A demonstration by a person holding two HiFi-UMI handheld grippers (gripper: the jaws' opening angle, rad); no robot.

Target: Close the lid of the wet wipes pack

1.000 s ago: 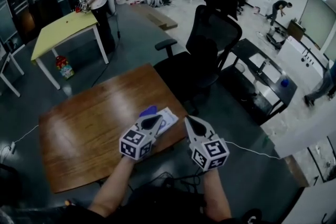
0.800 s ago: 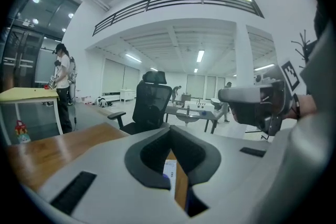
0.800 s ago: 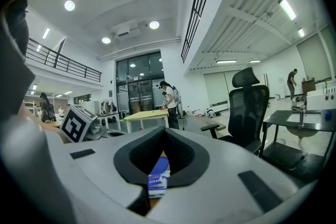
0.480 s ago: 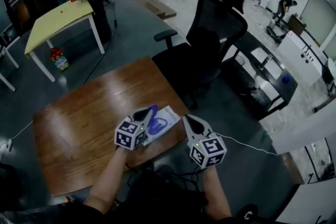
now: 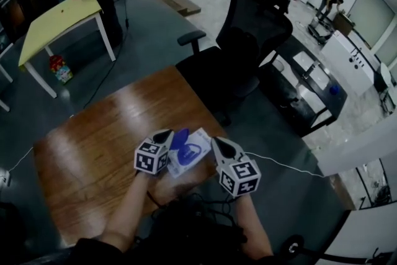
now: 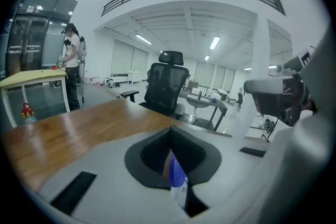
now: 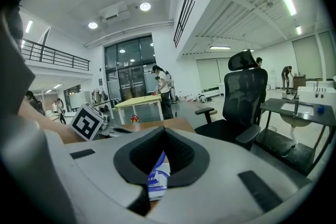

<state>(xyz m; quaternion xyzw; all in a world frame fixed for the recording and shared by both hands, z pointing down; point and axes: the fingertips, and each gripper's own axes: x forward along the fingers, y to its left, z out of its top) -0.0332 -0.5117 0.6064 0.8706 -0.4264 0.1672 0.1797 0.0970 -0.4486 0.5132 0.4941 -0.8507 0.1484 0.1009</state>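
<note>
The wet wipes pack [image 5: 193,152] is white with blue print and lies on the brown wooden table [image 5: 93,146], near its front right edge. Its blue lid [image 5: 179,138] sits at the pack's left end; I cannot tell whether it lies flat. My left gripper [image 5: 167,133] is shut, its tip right beside the lid. My right gripper [image 5: 216,141] is shut too, its tip at the pack's right edge. In the left gripper view the pack [image 6: 177,182] shows under the closed left gripper [image 6: 170,128]. The right gripper view shows the pack [image 7: 156,178] beneath the right gripper [image 7: 164,129].
A black office chair [image 5: 251,40] stands just beyond the table's far right corner. Right of it is a dark desk [image 5: 310,93] with papers. A white cable [image 5: 291,166] runs across the floor. A yellow table [image 5: 53,25] and several people are far back.
The blue lid stood up off the pack a second ago and now sits lower on it. My left gripper has moved down beside the lid; my right gripper has closed in slightly.
</note>
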